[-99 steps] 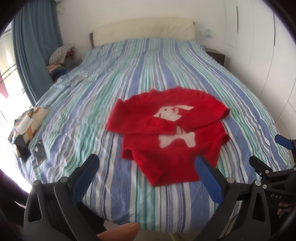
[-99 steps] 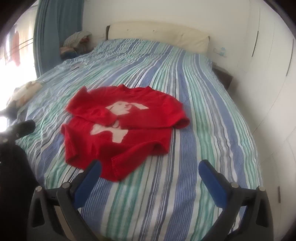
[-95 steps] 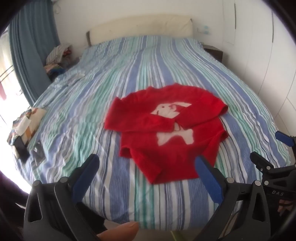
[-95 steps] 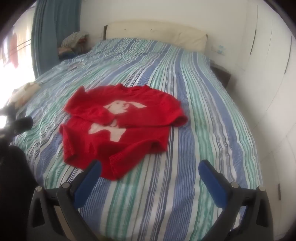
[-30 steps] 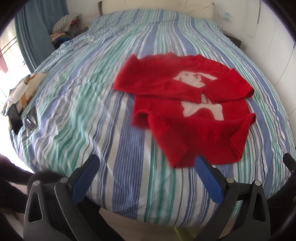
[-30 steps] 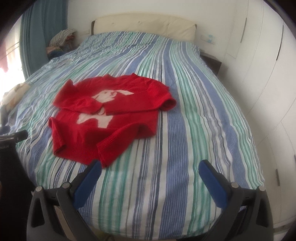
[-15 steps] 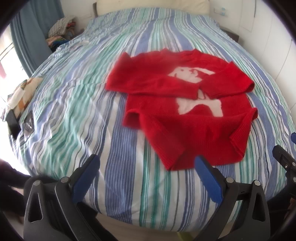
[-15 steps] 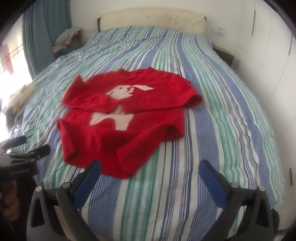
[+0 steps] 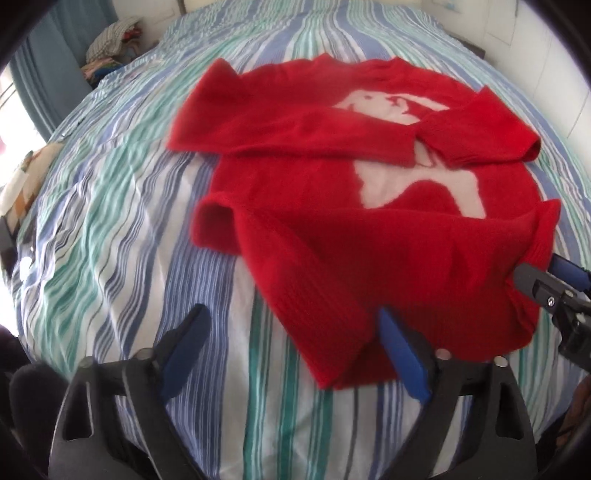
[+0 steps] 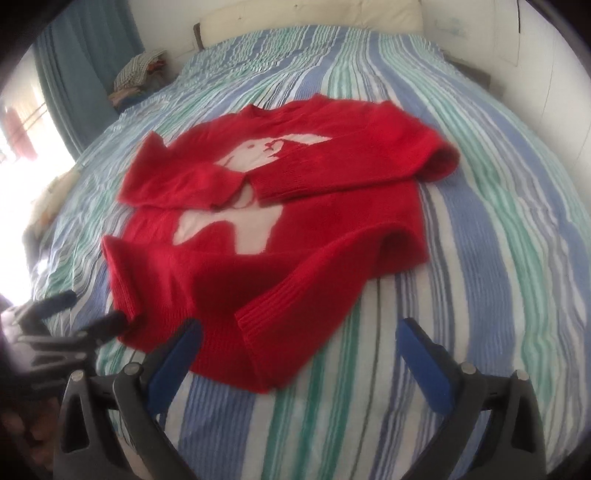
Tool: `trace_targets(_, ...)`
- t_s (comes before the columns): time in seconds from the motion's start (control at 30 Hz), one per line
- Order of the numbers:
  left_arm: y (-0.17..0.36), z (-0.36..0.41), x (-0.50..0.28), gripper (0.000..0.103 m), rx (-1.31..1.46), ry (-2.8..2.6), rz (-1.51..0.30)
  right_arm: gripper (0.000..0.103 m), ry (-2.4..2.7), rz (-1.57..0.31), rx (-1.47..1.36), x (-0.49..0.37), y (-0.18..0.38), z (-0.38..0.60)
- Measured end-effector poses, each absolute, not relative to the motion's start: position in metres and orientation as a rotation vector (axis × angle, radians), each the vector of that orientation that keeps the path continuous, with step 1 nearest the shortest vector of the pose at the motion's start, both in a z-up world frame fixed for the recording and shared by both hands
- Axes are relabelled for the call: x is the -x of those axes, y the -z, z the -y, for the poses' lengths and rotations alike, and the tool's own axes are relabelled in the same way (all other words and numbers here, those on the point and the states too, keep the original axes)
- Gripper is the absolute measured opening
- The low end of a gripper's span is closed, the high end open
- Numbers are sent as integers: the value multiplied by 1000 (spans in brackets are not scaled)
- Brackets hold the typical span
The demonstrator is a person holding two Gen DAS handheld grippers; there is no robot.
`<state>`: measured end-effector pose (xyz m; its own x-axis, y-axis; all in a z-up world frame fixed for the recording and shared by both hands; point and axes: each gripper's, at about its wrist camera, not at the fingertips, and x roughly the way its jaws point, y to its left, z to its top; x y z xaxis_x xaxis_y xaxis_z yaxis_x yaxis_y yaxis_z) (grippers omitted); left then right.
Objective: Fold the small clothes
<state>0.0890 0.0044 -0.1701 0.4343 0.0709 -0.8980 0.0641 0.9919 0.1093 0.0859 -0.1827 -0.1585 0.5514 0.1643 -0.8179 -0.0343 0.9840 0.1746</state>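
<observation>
A red sweater (image 9: 369,240) with a white dog figure lies on the striped bed (image 9: 110,221), both sleeves folded across its chest. My left gripper (image 9: 293,350) hangs low over the near hem. Its jaws are closing, with the ribbed hem corner (image 9: 332,362) between the blue pads, which do not press on it. In the right wrist view my right gripper (image 10: 301,363) also straddles the near hem of the sweater (image 10: 295,236). Its jaws are wide and just starting to close. Each view shows the other gripper at the sweater's side edge: the right gripper (image 9: 539,267), the left gripper (image 10: 94,308).
A heap of clothes (image 9: 110,48) sits at the bed's far left by a blue curtain (image 10: 85,74). A cream headboard (image 10: 314,14) closes the far end. A patterned item (image 9: 22,177) lies on the left edge. White walls stand on the right.
Both grippers have come down and closer to the sweater's near hem, which now fills more of each view. The left gripper's fingers have narrowed.
</observation>
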Motion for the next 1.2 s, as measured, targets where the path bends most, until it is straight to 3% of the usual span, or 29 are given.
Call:
trace_targets(0.03,174,-8,-90,46,-126,25,-1147,83,-127,-998,-156,-95,168,183)
trace_targets(0.07,173,-16,-87,21,-73,81,-1162,46,-130,-1034,-154,-101,177,185)
trace_targets(0.1,170,-24,-83,11,-44,112,-1167,27,-142,-1065,-174,-103,182,190)
trace_targets(0.27,147,-58,-47,13,-13,225,-1181,23,-166,-1084,-235,-58,168,236)
trace_targets(0.33,146,-63,-39,35,-12,236,-1201,23,-149,-1108,-252,-38,168,254)
trace_targets(0.37,145,-65,-37,61,-17,220,-1200,25,-138,-1118,-253,-30,169,259)
trace_targets(0.4,144,-65,-34,79,-23,199,-1181,25,-134,-1119,-261,-24,170,263)
trace_targets(0.43,144,-66,-32,82,-28,181,-1156,28,-140,-1108,-275,-20,170,264)
trace_targets(0.5,145,-67,-34,82,-12,172,-1156,71,-178,-1074,-316,-18,169,260)
trace_targets(0.53,147,-69,-36,82,15,171,-1165,78,-213,-1052,-348,-19,169,256)
trace_targets(0.63,158,-74,-46,74,94,159,-1184,79,-298,-1026,-432,-31,181,241)
trace_targets(0.67,163,-75,-48,46,120,162,-1191,78,-303,-1031,-449,-36,189,237)
trace_targets(0.7,169,-77,-51,3,150,172,-1213,68,-331,-1032,-471,-42,197,233)
trace_targets(0.73,172,-81,-54,6,192,190,-1241,57,-381,-1027,-500,-46,205,230)
trace_targets(0.77,169,-87,-53,4,234,197,-1239,17,-414,-1035,-518,-50,210,228)
trace_targets(0.8,162,-93,-50,4,260,212,-1229,7,-410,-1053,-527,-50,212,230)
trace_targets(1.03,136,-99,-34,4,230,275,-1270,7,-428,-1097,-523,-11,147,263)
trace_targets(1.2,174,-64,-40,4,-11,152,-1328,7,-320,-1257,-402,-15,195,252)
